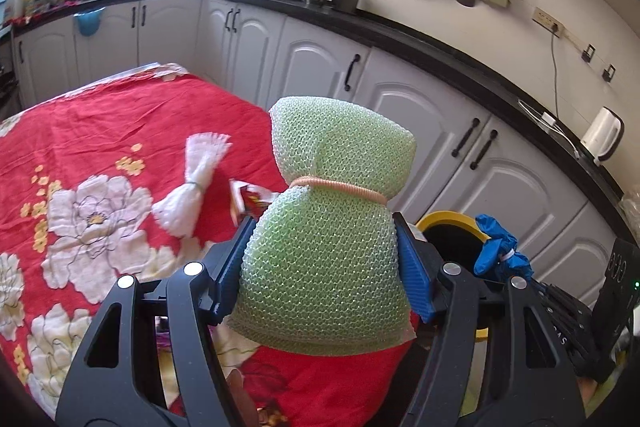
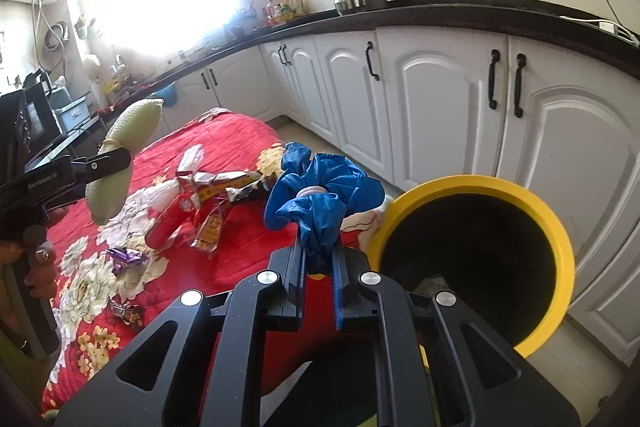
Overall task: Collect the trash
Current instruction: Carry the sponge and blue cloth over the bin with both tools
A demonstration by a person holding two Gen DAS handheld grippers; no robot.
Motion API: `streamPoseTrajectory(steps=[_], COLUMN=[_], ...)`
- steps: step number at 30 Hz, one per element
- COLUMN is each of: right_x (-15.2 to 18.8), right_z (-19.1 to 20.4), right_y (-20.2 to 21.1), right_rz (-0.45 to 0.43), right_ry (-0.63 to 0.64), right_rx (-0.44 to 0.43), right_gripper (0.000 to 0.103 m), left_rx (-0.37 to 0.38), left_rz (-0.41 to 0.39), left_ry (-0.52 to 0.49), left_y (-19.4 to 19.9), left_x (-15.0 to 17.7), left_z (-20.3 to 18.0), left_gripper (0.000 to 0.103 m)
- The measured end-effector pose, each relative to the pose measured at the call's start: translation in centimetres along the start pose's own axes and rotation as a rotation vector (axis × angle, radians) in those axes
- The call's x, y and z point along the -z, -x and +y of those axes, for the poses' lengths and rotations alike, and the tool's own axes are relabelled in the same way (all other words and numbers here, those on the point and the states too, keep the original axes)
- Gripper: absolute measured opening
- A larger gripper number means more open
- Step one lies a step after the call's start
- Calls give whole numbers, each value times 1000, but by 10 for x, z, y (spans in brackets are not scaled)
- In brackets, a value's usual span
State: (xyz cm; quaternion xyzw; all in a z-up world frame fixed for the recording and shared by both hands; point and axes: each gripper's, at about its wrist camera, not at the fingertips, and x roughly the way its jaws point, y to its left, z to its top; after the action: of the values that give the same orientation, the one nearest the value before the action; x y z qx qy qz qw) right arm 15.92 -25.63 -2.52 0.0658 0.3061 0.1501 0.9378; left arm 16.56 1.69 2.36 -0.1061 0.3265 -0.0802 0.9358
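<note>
My left gripper point(image 1: 322, 227) is shut on a green foam-net bundle point(image 1: 340, 147) tied with a peach band, held above the red floral cloth point(image 1: 100, 115). The right wrist view shows the same bundle point(image 2: 132, 123) at the left, in the left gripper point(image 2: 108, 163). My right gripper point(image 2: 320, 251) is shut on a crumpled blue plastic bundle point(image 2: 316, 195), just left of the yellow-rimmed bin point(image 2: 440, 183). From the left wrist view, the blue bundle point(image 1: 500, 251) hangs beside the bin's rim point(image 1: 444, 217).
A white foam-net bundle point(image 1: 202, 183) and a red wrapper point(image 1: 248, 199) lie on the cloth. Red and gold wrappers point(image 2: 192, 203) and purple wrappers point(image 2: 126, 257) are scattered there too. White cabinets point(image 2: 440, 87) under a black counter stand behind the bin.
</note>
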Motion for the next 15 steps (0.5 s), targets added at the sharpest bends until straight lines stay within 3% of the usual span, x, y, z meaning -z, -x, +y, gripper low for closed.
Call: streamPoseTrajectory(steps=[15], right_x=[2], right_z=[-27], right_y=[18], right_rz=[-30], right_ry=[-15], right_rx=[51], right_gripper=[10], left_rx=[64], left_rz=[5], left_ry=[-73], left_y=[-12], left_x=[5], left_z=[-50], left_gripper=[58])
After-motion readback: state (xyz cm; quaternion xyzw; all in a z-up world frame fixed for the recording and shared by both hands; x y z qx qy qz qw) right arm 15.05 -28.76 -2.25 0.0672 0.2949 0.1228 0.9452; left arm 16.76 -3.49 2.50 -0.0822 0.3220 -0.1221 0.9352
